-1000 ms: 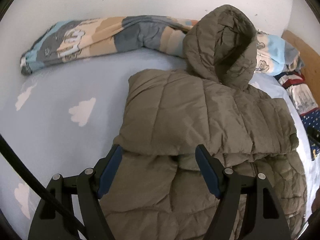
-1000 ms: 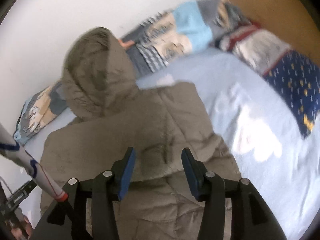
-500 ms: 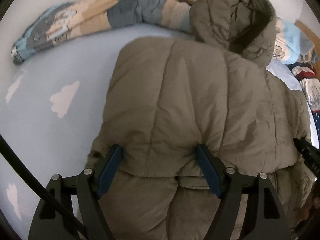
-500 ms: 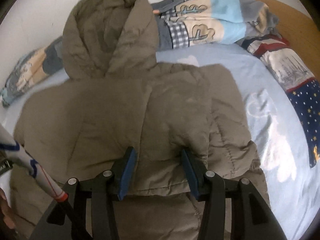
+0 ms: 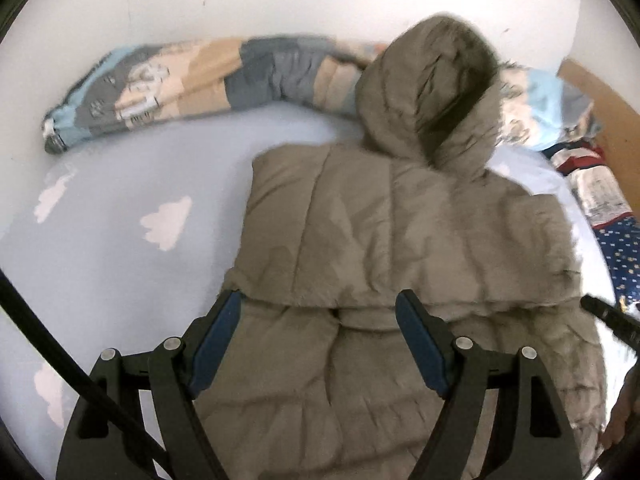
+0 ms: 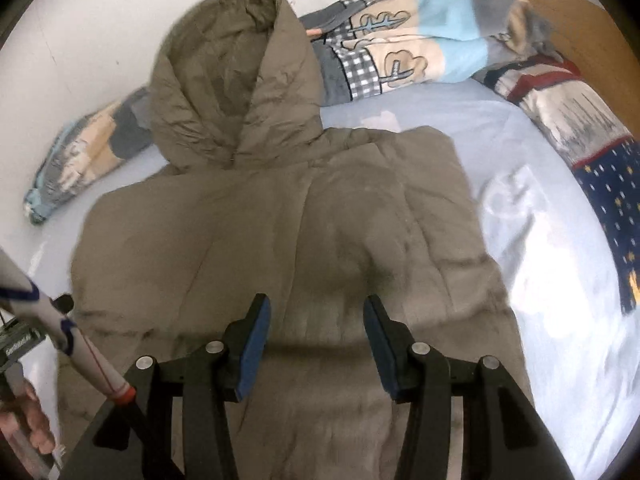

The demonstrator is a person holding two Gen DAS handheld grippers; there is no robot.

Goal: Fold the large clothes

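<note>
An olive-grey quilted hooded jacket (image 5: 400, 240) lies on the light blue bed, its hood (image 5: 432, 92) towards the wall and its upper part folded down over the lower part. It also shows in the right wrist view (image 6: 304, 240). My left gripper (image 5: 320, 320) is open, its jaws wide apart over the fold edge, holding nothing. My right gripper (image 6: 316, 320) is open just above the jacket's fold edge, empty.
The bed sheet (image 5: 120, 280) is light blue with white clouds. A rolled patterned blanket (image 5: 200, 80) lies along the white wall. Pillows (image 6: 580, 120) lie at the right by the wooden headboard (image 6: 580, 12). The right gripper's tip (image 5: 608, 316) shows at the left view's right edge.
Both grippers drew back a little from the jacket's fold and rose, so more of the bed shows. Both stayed open. The jacket lies as before.
</note>
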